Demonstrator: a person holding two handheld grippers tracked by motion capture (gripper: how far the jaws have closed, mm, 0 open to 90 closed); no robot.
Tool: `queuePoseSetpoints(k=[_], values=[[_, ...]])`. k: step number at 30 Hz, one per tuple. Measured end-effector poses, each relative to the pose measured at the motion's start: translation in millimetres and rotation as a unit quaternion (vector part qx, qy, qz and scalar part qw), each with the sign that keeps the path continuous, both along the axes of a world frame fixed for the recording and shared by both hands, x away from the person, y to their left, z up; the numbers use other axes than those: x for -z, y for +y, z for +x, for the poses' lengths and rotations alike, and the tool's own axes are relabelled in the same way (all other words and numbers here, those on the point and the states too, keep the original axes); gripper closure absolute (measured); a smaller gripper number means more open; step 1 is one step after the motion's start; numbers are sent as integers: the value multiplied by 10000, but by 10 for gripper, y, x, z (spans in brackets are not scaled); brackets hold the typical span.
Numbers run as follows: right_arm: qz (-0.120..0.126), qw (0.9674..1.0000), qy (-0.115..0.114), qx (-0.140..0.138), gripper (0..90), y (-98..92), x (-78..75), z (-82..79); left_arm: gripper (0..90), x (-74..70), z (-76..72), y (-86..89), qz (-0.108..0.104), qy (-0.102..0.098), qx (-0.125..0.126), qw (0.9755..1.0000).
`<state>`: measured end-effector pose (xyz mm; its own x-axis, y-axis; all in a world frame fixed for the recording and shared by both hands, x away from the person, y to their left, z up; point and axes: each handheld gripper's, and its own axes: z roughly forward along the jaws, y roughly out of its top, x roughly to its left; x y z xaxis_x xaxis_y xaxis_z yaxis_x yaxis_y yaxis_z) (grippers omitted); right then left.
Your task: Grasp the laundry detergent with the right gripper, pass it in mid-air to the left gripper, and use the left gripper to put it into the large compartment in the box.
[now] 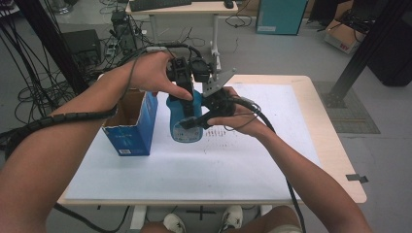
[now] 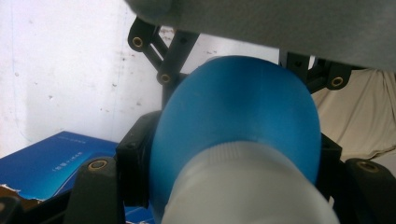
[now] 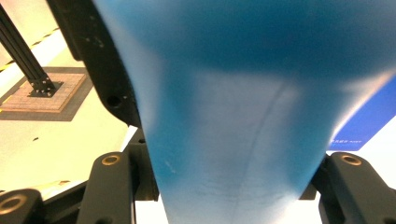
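Both grippers are clamped on the same blue bottle (image 1: 185, 118), which stands upright on the white sheet near the middle of the table. Coming down from above, the left gripper (image 1: 183, 90) has its jaws closed on the bottle's top; its own view looks along a white cap (image 2: 243, 186) to the rounded blue shoulder (image 2: 238, 107), with the black jaws tight against both sides. From the side, the right gripper (image 1: 206, 111) squeezes the blue body (image 3: 243, 126) between its jaws, which press on either flank in its own view. The person's left hand (image 1: 150, 73) and right hand (image 1: 243, 119) hold the two tools close together, cables trailing back along the forearms.

Just beside the bottle, on its left in the high view, stands an open blue carton (image 1: 131, 128), apart from it by a narrow gap; a corner of it shows in the left gripper view (image 2: 51, 161).

A white sheet (image 1: 204, 165), speckled with small dark marks, covers most of the pale wooden table (image 1: 340, 165), whose bare edge shows along the right side and near rim. Grey floor (image 1: 291, 53) lies around it, with a tangle of black cables (image 1: 34, 87) at the left, a second desk with a keyboard (image 1: 160, 4) at the back, a teal box (image 1: 281, 17) beside it, and a black frame post (image 1: 359, 53) standing on a mat at the right.
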<state>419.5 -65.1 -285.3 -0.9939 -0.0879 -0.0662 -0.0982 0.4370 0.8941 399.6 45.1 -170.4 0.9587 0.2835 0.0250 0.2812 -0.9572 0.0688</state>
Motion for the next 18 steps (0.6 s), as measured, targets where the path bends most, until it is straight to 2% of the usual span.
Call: queuePoseSetpoints(k=[3, 4, 6, 8, 13, 14, 18], values=[[1, 10000, -8, -9, 426, 2, 1, -3, 360, 4, -3, -3, 17, 7, 5, 10000], [118, 9997, -205, -76, 425, 22, 6, 28, 360, 3, -3, -5, 21, 3, 8, 10000], [74, 9999, -140, -52, 425, 14, 4, 17, 360, 1, -4, -6, 29, -3, 10, 10000], [120, 9997, -215, -78, 425, 20, 3, 28, 360, 7, -8, -3, 2, -24, 2, 10000], [127, 9996, -224, -77, 425, 21, 3, 25, 360, -4, -5, -1, 22, 16, 2, 10000], [-29, 10000, 24, 8, 425, -4, -3, -15, 360, -2, -8, 1, 3, -1, -3, 10000], [-5, 10000, 25, -5, 424, 2, -2, -19, 360, -6, -13, 2, 33, 13, -3, 10000]])
